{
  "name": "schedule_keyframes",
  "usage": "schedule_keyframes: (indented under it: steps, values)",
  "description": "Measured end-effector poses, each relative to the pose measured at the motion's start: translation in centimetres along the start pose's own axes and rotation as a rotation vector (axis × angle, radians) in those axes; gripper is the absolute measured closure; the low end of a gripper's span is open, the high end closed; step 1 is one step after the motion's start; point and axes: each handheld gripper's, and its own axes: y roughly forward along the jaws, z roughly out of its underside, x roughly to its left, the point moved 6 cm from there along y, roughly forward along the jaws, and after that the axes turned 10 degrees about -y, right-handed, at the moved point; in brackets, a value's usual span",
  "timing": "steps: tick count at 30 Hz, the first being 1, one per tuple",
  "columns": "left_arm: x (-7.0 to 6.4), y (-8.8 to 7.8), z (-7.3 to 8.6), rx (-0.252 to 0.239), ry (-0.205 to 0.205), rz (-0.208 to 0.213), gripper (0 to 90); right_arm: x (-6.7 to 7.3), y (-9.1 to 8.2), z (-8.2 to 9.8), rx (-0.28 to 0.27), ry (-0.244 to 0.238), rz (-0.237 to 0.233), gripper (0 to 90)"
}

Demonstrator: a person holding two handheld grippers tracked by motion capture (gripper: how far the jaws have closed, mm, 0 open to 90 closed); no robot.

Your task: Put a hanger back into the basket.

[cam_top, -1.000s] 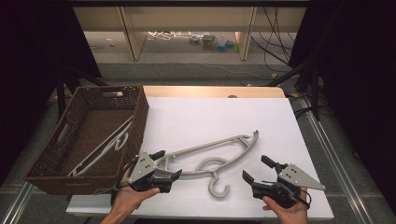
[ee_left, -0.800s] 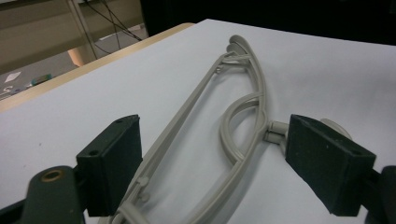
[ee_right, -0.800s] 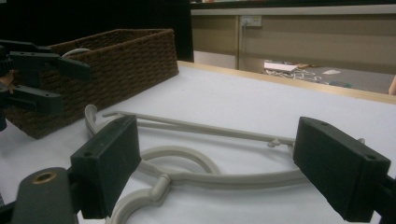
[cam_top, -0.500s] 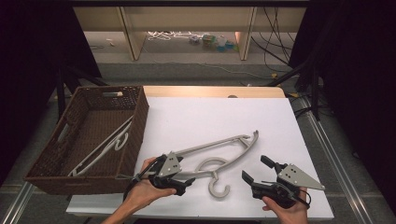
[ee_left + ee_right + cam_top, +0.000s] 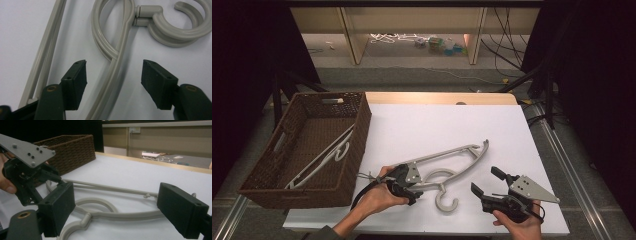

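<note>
Left gripper over hanger, jaws just closing, half-wide, lower bar between pads, not yet pinched. Centre bar, squeeze firmly before lifting toward basket at its left. Right gripper wide, empty, hanger ahead of it.

Setting: a lab recording bay. Landmark is the white-topped table. Black curtains hang on either side of it, metal rails run along its edges, and tripod legs stand off its far right corner. Beyond it, cables and small items lie on the floor beneath a pale wooden shelf unit.
</note>
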Motion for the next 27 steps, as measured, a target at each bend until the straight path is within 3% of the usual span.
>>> schedule_keyframes:
  steps: [1,3,7,12,13,14,21,23,27]
  values:
    - [0.2,0.1,0.0,0.006,0.004,-0.006,38.7,0.0,0.1,-0.1,-0.018,0.002,-0.002,15.7]
    - [0.3,0.3,0.0,0.015,-0.008,-0.001,40.9,0.0,0.0,0.1,0.007,0.002,-0.001,15.8]
    - [0.4,0.7,0.1,0.050,0.002,0.016,46.0,-0.1,0.1,0.0,-0.002,0.013,-0.004,15.8]
    - [0.4,1.0,-0.3,0.053,0.006,0.028,53.1,-0.1,0.1,0.0,-0.004,0.013,-0.004,15.8]
    - [0.4,1.0,-0.4,0.063,0.016,0.037,55.3,0.0,0.2,0.0,-0.012,0.017,-0.003,15.9]
    - [0.3,1.0,-0.5,0.064,0.027,0.037,55.7,-0.1,0.1,0.2,0.020,0.004,0.002,15.8]
    - [0.1,1.6,-0.6,0.095,0.059,0.071,69.3,-0.2,0.3,0.2,-0.006,0.024,-0.005,15.9]
    - [0.3,1.6,-0.6,0.097,0.088,0.061,74.7,-0.1,0.3,0.1,0.001,0.021,-0.009,16.0]
    - [0.3,1.4,-0.6,0.115,0.161,0.067,77.2,-0.1,0.2,0.1,0.001,0.027,-0.012,16.3]
